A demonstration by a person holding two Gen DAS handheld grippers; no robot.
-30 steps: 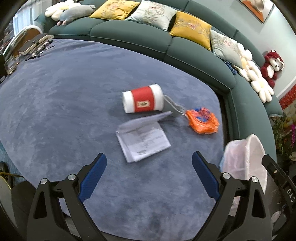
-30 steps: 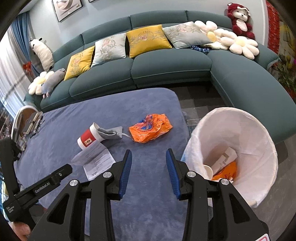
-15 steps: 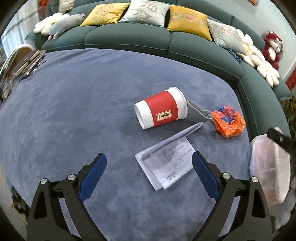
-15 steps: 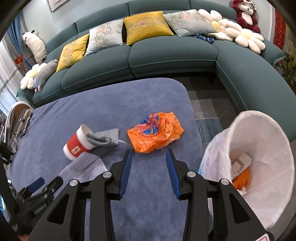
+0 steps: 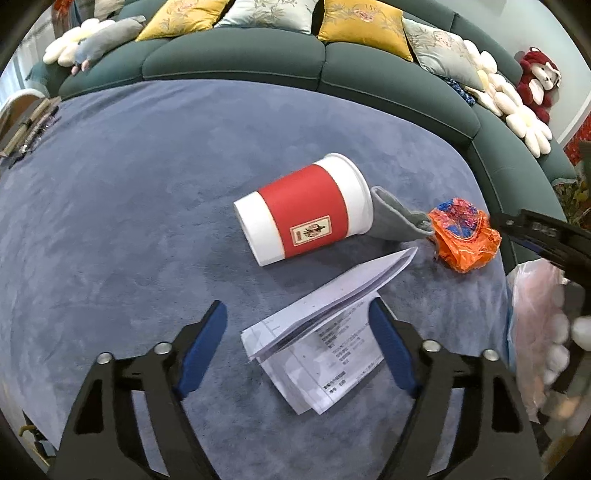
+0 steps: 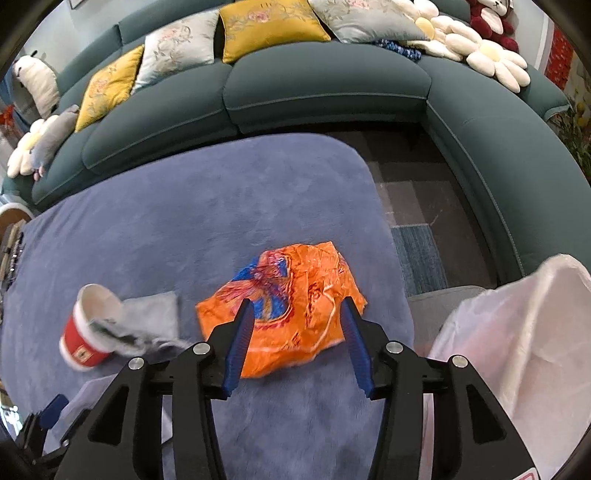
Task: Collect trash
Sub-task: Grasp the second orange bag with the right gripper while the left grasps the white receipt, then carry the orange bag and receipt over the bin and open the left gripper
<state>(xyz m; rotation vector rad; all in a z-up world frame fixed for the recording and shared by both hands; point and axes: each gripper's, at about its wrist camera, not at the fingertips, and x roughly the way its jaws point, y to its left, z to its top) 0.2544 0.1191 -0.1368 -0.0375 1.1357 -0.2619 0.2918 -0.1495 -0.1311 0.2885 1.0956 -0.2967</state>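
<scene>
A big dark green sofa (image 6: pixel 325 85) curves around a soft blue rug (image 5: pixel 147 206). Yellow pillows (image 6: pixel 269 26) and grey pillows (image 6: pixel 177 48) sit on it, with white flower cushions (image 6: pixel 491 59) and a red teddy (image 5: pixel 537 81).

- The blue rug (image 5: pixel 129 221) is lying bare across its left half and toward the sofa (image 5: pixel 236 62).
- Near the rug's right edge, a red cup (image 5: pixel 303 210), grey cloth (image 5: pixel 397 219), folded paper (image 5: pixel 325 332) and orange wrapper (image 6: pixel 288 314) are crowding together.
- The white-lined bin (image 6: pixel 517 350) is standing just off the rug's right edge, hemming in that side.
</scene>
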